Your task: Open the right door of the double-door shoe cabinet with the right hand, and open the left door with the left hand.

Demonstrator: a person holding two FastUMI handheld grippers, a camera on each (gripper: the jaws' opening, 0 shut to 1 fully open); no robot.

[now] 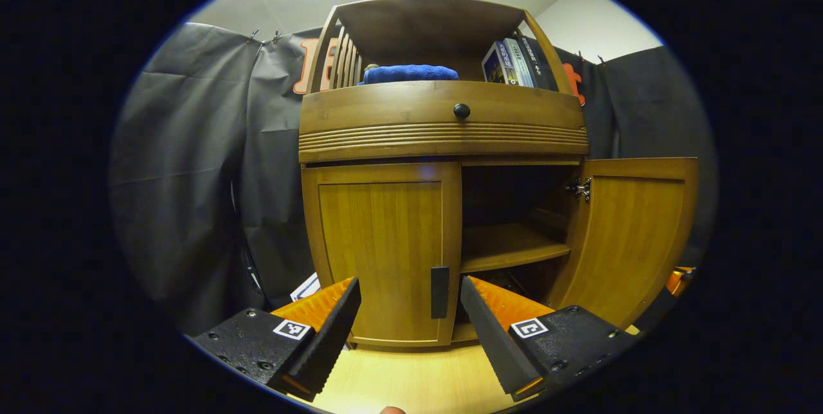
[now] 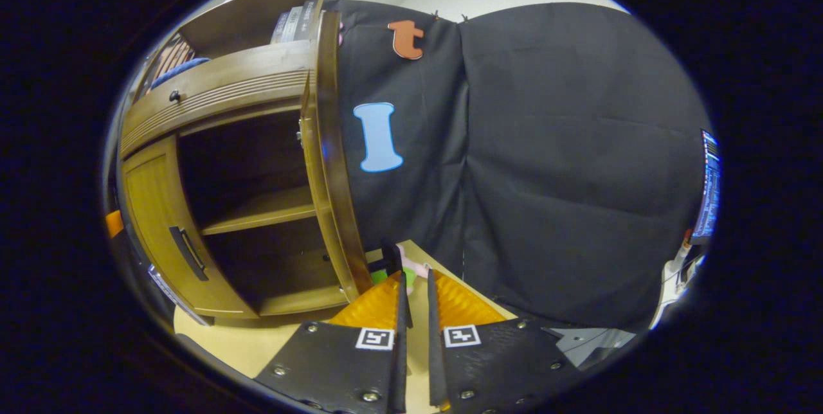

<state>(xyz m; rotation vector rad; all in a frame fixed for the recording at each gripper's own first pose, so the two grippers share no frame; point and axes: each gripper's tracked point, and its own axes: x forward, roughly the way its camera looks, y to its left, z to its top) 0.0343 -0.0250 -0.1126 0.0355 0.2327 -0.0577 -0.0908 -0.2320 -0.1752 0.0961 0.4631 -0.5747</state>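
Left tongs hanging released and level in front of the shoe cabinet, fingers spread wide to either side of the left door's handle without touching it. Left door sitting shut and flush with the cabinet front, its dark vertical handle standing between the two fingertips, slightly nearer the right one. Right door standing swung wide open at the right of the left gripper view, hinge showing at its upper inner corner, baring a dark interior with a shelf across it. Above the doors, showing a drawer with a round black knob, a folded blue cloth lying on top and some books leaning at the right of the open upper shelf. Cabinet resting on a pale wooden counter. In the right gripper view, right tongs pointing forward just beside the open right door's edge, fingers drawn nearly together with only a narrow slit between them, grasping nothing that can be made out. Just past those tips, catching a small dark piece with something green and pale behind it, too hidden to name. Seeing the shut left door there obliquely at the far left, handle angled.
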